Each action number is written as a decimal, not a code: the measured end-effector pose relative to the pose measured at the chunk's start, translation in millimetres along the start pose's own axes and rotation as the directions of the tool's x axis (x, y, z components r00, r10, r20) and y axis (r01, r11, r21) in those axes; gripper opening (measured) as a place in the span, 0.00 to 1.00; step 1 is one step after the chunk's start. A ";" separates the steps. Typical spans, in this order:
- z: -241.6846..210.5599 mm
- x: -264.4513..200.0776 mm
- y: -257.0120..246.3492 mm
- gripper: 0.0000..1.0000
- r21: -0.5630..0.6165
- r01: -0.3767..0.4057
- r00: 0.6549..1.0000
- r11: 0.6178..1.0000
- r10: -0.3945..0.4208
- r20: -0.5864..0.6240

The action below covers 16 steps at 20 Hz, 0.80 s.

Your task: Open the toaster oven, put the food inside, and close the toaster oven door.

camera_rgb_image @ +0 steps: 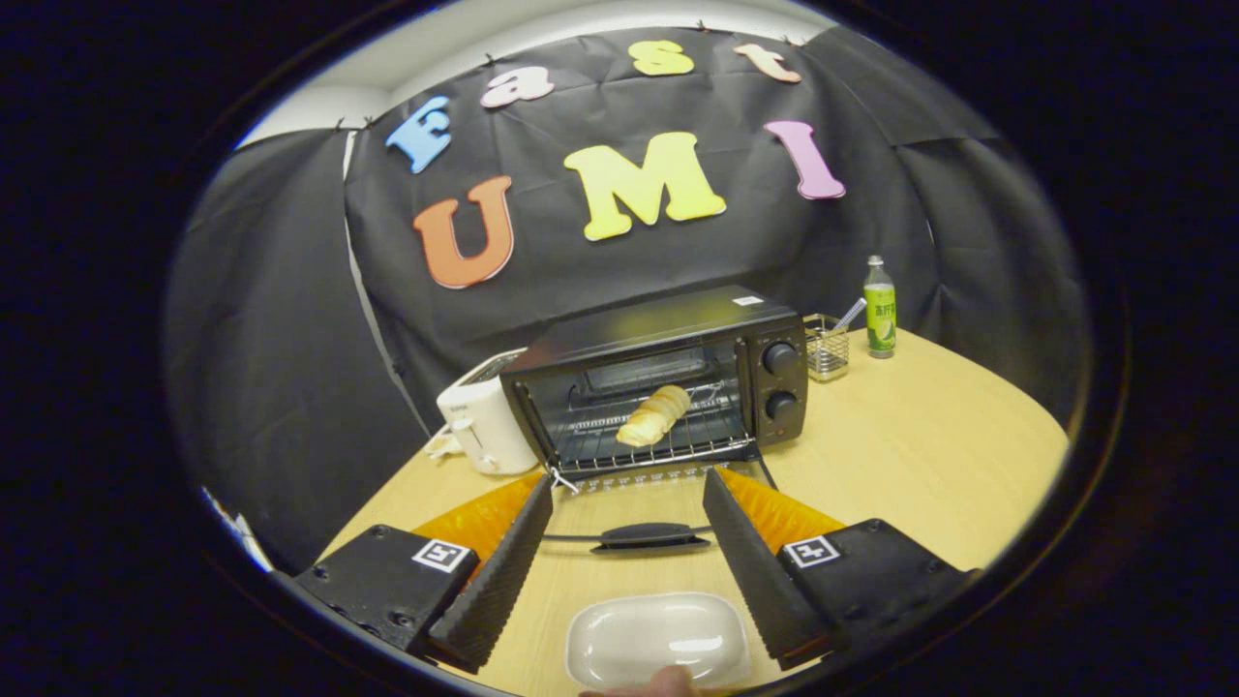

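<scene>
Our surface [920, 436] holds the oven [668, 382] at twelve o'clock, with its door [639, 503] flat open. The bread [655, 415] sits inside on the rack. Our claw [627, 499] is wide open and empty. If we lift the handle [647, 534] crookedly, the door could slip and drop.

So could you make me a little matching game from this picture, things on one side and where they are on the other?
Things:
1. bread
2. white dish
3. green bottle
4. white toaster

Places:
A. far table edge, beside a wire basket
B. on the rack inside the toaster oven
C. between the fingers of the open tool
D. against the oven's side away from its knobs

Pairs: 1-B, 2-C, 3-A, 4-D
</scene>
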<state>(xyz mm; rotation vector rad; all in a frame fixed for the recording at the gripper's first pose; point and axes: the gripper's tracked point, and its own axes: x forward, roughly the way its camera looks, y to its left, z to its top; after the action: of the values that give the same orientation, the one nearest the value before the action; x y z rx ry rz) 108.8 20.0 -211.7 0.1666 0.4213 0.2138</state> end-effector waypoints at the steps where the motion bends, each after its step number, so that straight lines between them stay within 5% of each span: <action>1: -10.0 1.1 -1.1 1.00 -0.013 0.004 0.999 1.000 -0.005 -0.032; 11: -105.4 48.5 -23.2 1.00 -0.029 0.065 0.941 0.997 -0.071 -0.331; 16: -119.4 69.6 -32.9 1.00 -0.081 0.109 0.914 0.991 -0.132 -0.383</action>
<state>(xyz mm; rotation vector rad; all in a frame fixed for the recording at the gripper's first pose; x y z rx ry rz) 126.1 18.7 -352.7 0.0384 0.8178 0.1359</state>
